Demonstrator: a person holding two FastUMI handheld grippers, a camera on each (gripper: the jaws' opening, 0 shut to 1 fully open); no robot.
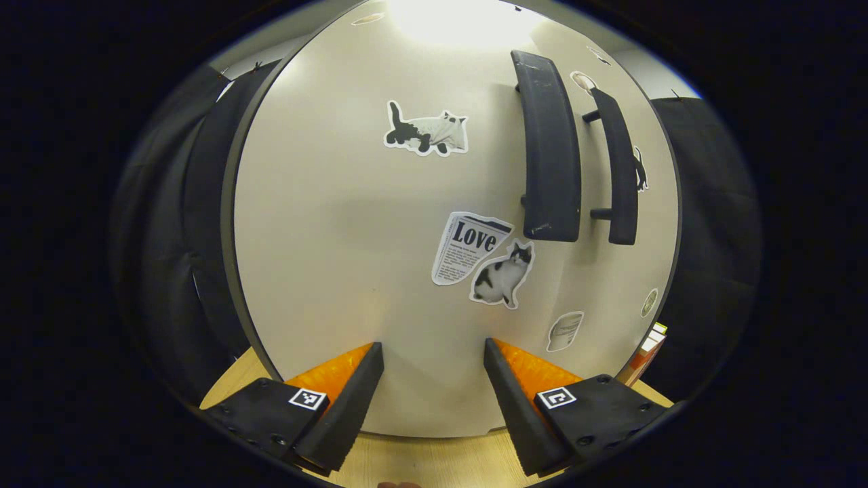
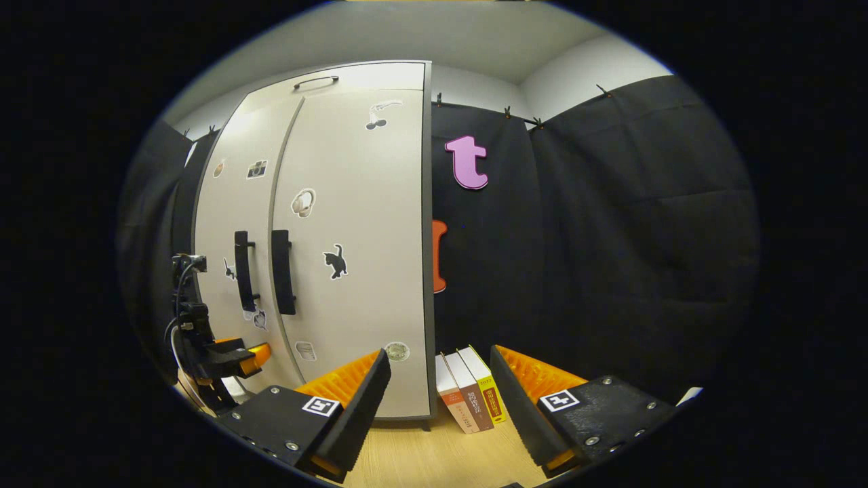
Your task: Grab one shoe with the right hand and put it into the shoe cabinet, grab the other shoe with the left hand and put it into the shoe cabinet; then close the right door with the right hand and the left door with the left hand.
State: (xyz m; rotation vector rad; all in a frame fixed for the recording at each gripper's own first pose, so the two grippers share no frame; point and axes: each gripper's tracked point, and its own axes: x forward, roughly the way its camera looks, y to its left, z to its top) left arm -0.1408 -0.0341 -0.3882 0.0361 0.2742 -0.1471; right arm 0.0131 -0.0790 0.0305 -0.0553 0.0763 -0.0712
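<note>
I read this as a staged recording booth dressed as a home corner, not a lived-in room. Black cloth (image 2: 610,224) hangs clipped along the wall from 12 to 3 o'clock in the right gripper view. A pale shoe cabinet (image 2: 352,237) with cat stickers (image 1: 503,274) stands at 11 o'clock on a light wood floor (image 2: 420,454). Three books (image 2: 471,396) stand beside it.

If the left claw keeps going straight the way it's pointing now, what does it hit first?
Most likely the left door of the shoe cabinet: the open left claw faces its flat front close up, aimed below the stickers and left of the handle. Exact depth is unclear.
</note>
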